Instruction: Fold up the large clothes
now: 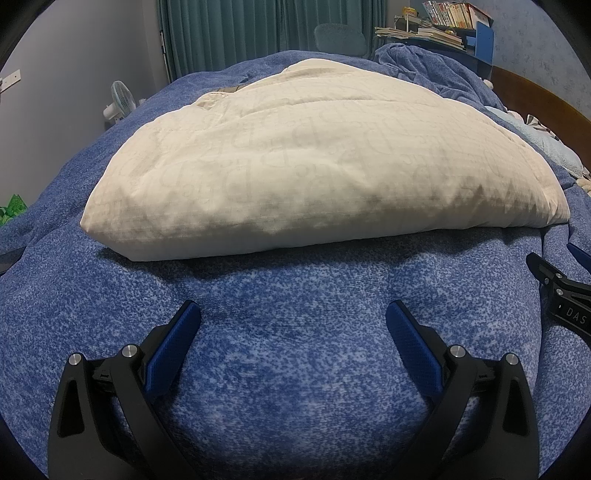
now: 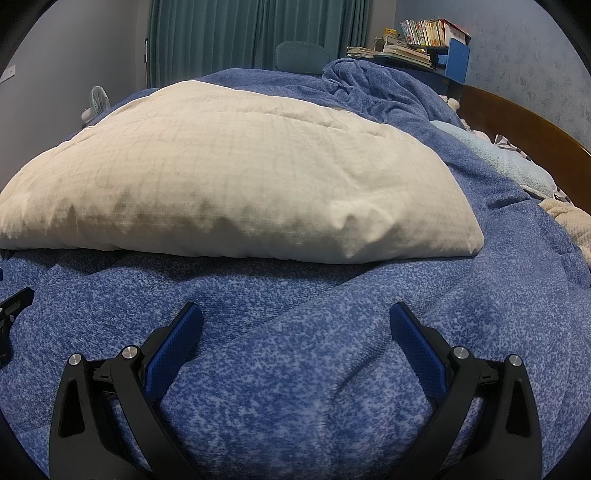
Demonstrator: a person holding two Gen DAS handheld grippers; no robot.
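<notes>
Both grippers low over the bed, side by side, pointing the same way. Left gripper (image 1: 293, 314): jaws spread wide, nothing between them but the speckled blue blanket (image 1: 295, 369) underneath; cannot tell whether the blue pads (image 1: 173, 347) touch the blanket or hang just above it. Right gripper (image 2: 295, 315): jaws likewise spread wide and holding nothing, with a raised fold of the same blanket running diagonally through the gap between them. The task's thing, a cream-white padded garment (image 1: 295, 155) with a faint grid weave and pale lettering, lies folded into a thick bundle on the blanket, straight ahead of both sets of jaws and apart from them, a strip of bare blanket between its near edge and the fingertips. From the left wrist view the bundle sits centred ahead of the jaws, its near edge spanning wider than the gap. From the right wrist view the garment (image 2: 229, 173) sits ahead and shifted toward the left finger's side, its right corner ending ahead of the right finger. Beyond the garment: a rumpled heap of blue blanket, a teal curtain (image 1: 236, 29), a small fan (image 1: 120, 101) off to the left, books stacked on a blue shelf (image 2: 456, 55) off to the right, and a wooden headboard (image 2: 517, 118) on the right side.
</notes>
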